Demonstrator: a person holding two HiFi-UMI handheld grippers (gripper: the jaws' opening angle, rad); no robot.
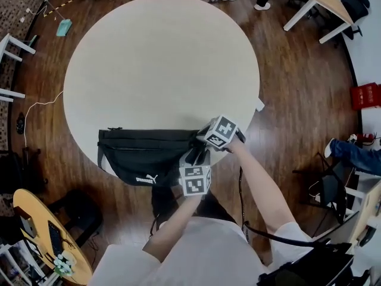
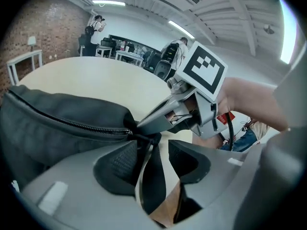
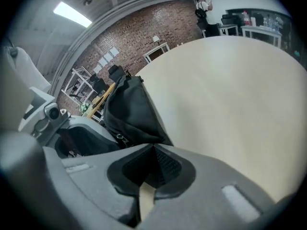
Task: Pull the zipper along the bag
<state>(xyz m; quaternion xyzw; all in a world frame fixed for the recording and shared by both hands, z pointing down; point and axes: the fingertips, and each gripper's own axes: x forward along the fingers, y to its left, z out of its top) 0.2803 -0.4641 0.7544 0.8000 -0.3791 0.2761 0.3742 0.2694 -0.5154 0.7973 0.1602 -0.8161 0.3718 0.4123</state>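
A black waist bag (image 1: 146,157) lies at the near edge of the round beige table (image 1: 161,58), with its zipper (image 2: 72,123) closed up to the pull (image 2: 129,132) at the bag's right end. My left gripper (image 1: 193,157) sits at that end with its jaws open (image 2: 160,150). A black strap (image 2: 153,181) runs loosely through the gap between them. My right gripper (image 1: 201,143) comes in from the right, and its fingertips (image 2: 144,123) are pinched on the bag's end fabric beside the pull. In the right gripper view its pads meet at the tips (image 3: 152,150), against the bag (image 3: 132,111).
The bag overhangs the table's near rim, above the dark wood floor (image 1: 297,100). A yellow desk (image 1: 36,219) with a keyboard stands at lower left. A seated person's legs (image 1: 354,154) and a red box (image 1: 366,94) are to the right, and white desks (image 1: 315,5) stand beyond the table.
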